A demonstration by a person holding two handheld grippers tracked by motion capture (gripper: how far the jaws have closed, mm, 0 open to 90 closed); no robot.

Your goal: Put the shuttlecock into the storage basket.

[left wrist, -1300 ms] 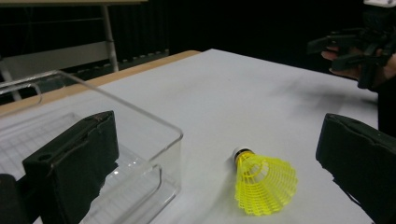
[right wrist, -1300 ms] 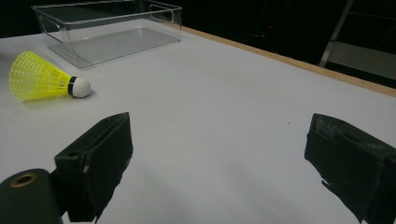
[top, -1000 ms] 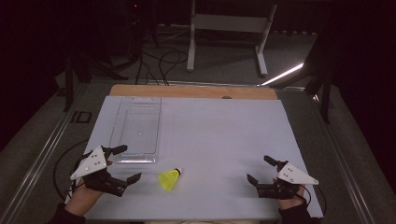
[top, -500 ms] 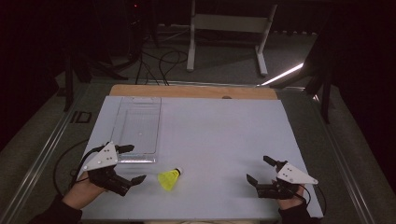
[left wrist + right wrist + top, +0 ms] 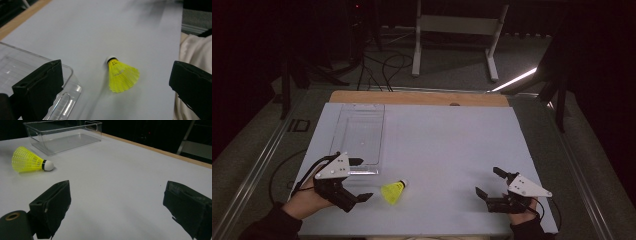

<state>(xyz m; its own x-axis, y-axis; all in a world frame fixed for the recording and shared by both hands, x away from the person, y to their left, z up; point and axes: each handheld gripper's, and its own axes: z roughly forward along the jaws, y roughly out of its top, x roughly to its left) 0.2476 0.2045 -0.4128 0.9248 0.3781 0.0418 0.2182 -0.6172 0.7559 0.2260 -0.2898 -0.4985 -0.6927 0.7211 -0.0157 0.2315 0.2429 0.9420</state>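
A yellow shuttlecock point(image 5: 393, 192) lies on its side on the desk point(image 5: 447, 145), near the front edge and left of the middle, its white cork tip pointing toward the back right and its open skirt toward the front edge. In the left gripper view the shuttlecock point(image 5: 121, 75) sits on the bare white surface between the two black jaws and beyond them, touching neither. The left gripper point(image 5: 358, 179) is just beside the shuttlecock on its left, released, its jaws spread wide, one near the front end of the clear plastic box point(image 5: 358, 135) and the other low by the shuttlecock's skirt. That box stands empty toward the back left of the desk, its long side running front to back, its near end just behind the left gripper. The right gripper point(image 5: 488, 182) is near the front right corner, well apart from the shuttlecock, also released with jaws wide open over bare desk. In the right gripper view the shuttlecock point(image 5: 31, 160) lies far off at the left, with the box point(image 5: 63, 135) behind it.
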